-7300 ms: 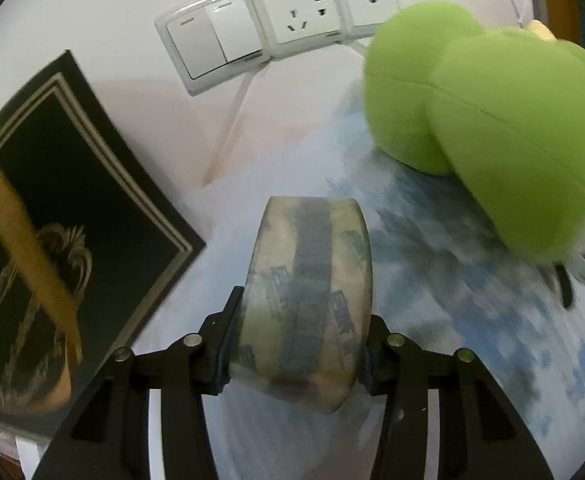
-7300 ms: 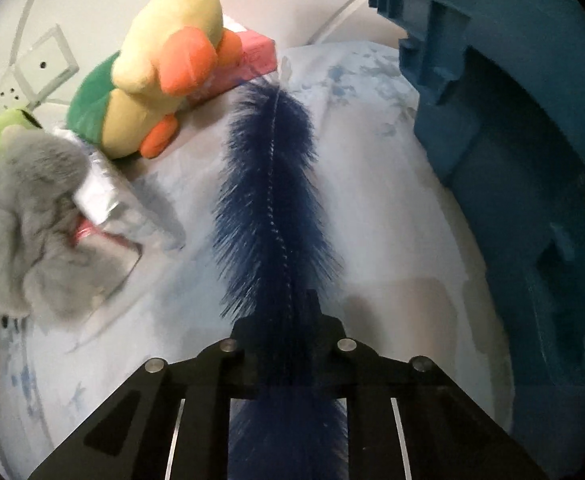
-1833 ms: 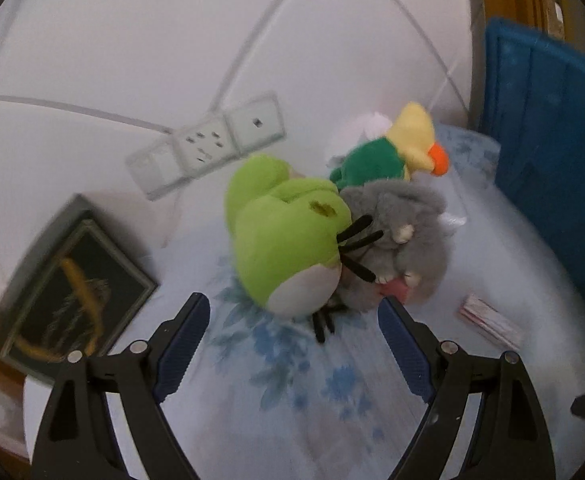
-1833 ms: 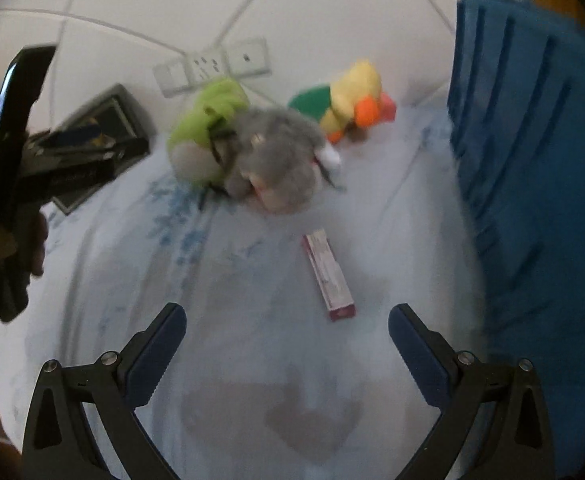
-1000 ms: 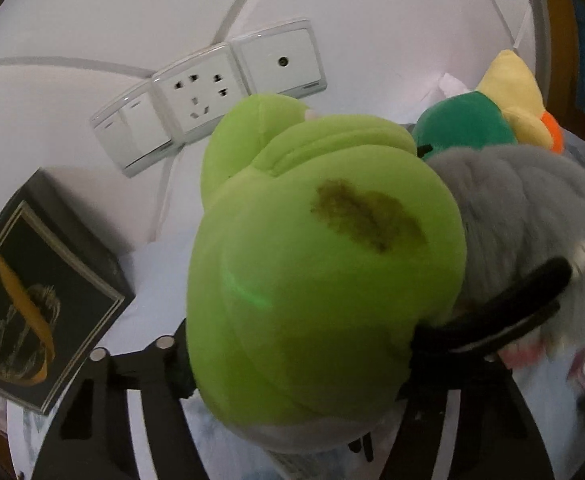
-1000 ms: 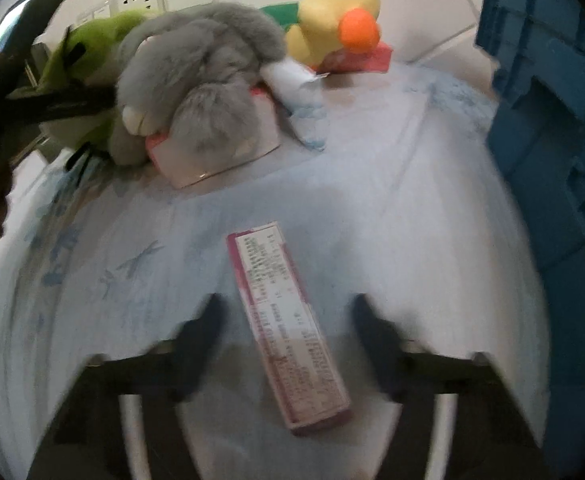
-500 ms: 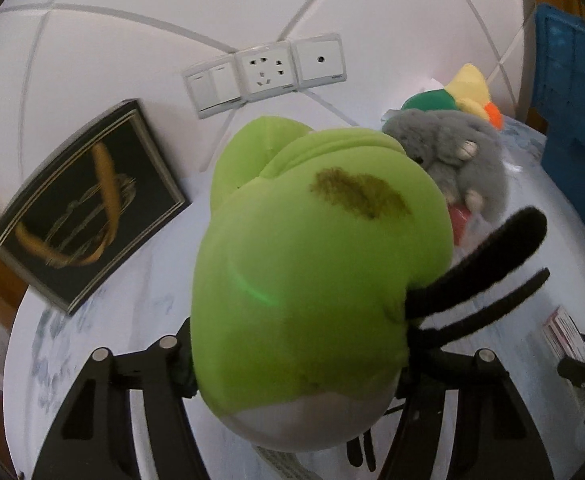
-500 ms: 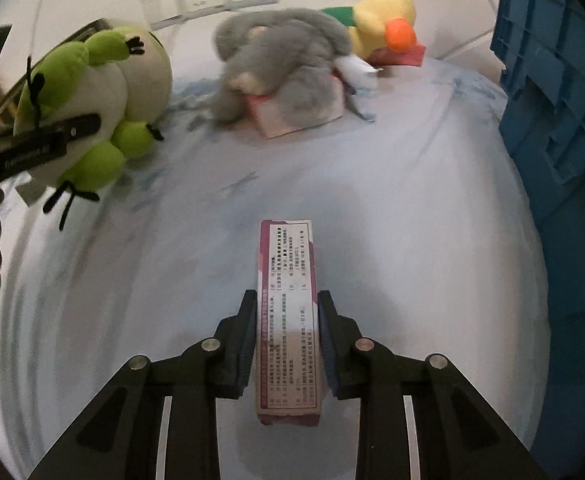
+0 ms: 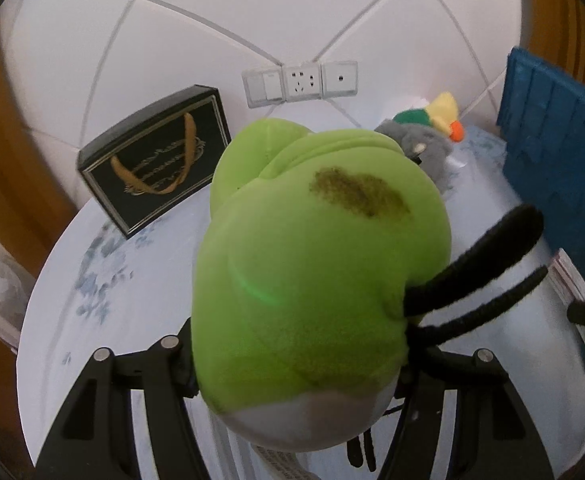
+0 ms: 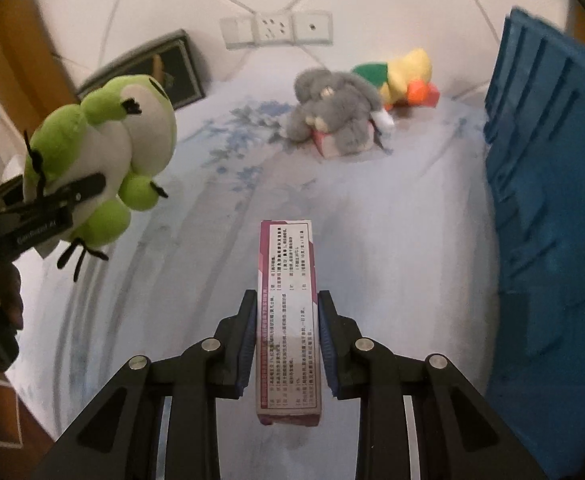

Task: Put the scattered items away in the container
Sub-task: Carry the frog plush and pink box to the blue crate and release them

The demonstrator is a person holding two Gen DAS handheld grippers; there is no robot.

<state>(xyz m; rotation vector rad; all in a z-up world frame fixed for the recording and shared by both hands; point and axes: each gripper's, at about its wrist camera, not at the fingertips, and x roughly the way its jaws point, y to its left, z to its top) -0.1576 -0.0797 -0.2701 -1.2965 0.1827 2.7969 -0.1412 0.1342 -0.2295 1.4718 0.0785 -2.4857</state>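
Note:
My left gripper point(image 9: 296, 364) is shut on a green frog plush point(image 9: 316, 264) and holds it up above the table; the frog fills the left wrist view. The frog point(image 10: 104, 152) and the left gripper point(image 10: 48, 208) also show at the left of the right wrist view. My right gripper point(image 10: 286, 320) is shut on a long pink and white box point(image 10: 288, 300), held above the cloth. The blue crate point(image 10: 548, 208) stands at the right; it also shows in the left wrist view point(image 9: 560, 160).
A grey plush point(image 10: 332, 108) lies on a pink box point(image 10: 328, 142) at the back, beside a yellow-green duck plush point(image 10: 400, 72). A black gift bag point(image 9: 156, 160) leans on the tiled wall under the wall sockets point(image 9: 300, 82). A floral cloth point(image 10: 392, 216) covers the table.
My left gripper has lifted the frog higher and pulled back from the wall. My right gripper has raised the pink box off the cloth.

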